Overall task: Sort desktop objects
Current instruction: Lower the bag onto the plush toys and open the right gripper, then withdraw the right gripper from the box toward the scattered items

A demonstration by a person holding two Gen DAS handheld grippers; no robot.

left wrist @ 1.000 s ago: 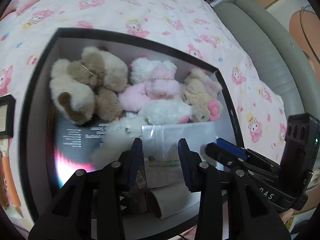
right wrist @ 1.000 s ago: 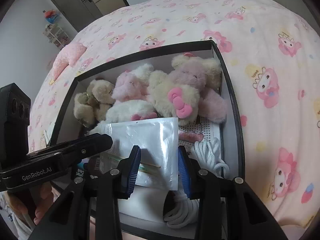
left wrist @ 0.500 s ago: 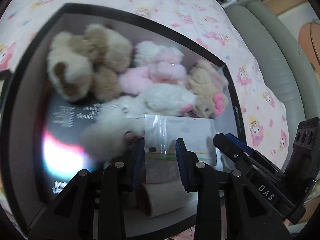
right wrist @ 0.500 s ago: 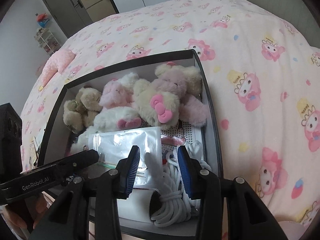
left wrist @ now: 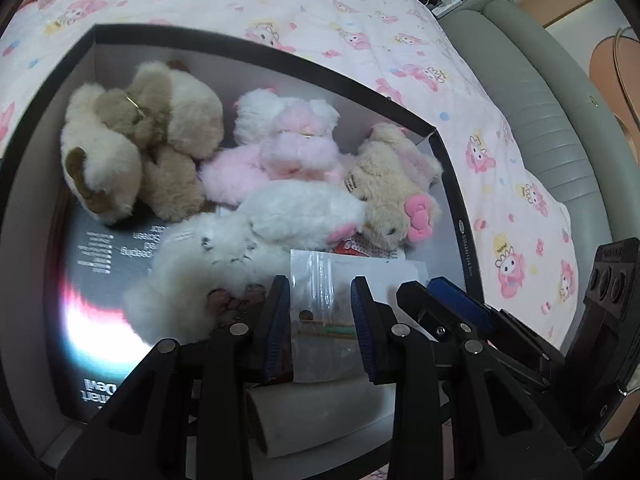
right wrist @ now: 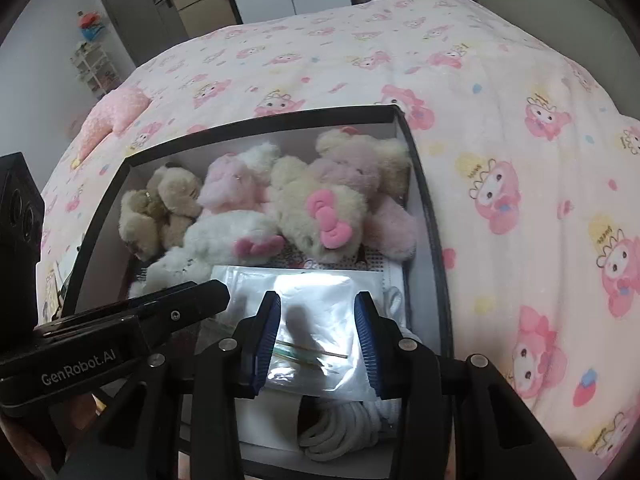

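Note:
A black box (left wrist: 448, 160) with white inner walls lies on the bed and also shows in the right wrist view (right wrist: 430, 216). Several plush toys fill its far half: a beige one with a pink bow (left wrist: 394, 196), a pink one (left wrist: 288, 148), a white one (left wrist: 224, 256), a brown one (left wrist: 136, 148). A clear plastic bag (right wrist: 316, 320) with thin sticks inside lies flat in the near half. My left gripper (left wrist: 320, 320) is open above the bag (left wrist: 324, 316). My right gripper (right wrist: 318, 328) is open above the same bag.
A coiled white cord (right wrist: 348, 424) and a cardboard tube (left wrist: 320, 412) lie in the box's near end. A dark printed sheet (left wrist: 100, 280) covers the left floor of the box. A pink patterned blanket (right wrist: 500, 120) surrounds the box. A grey padded edge (left wrist: 540, 92) runs at right.
Both grippers have shifted over the box. The bag, raised a second ago, now lies flat in the box between the right gripper's open jaws.

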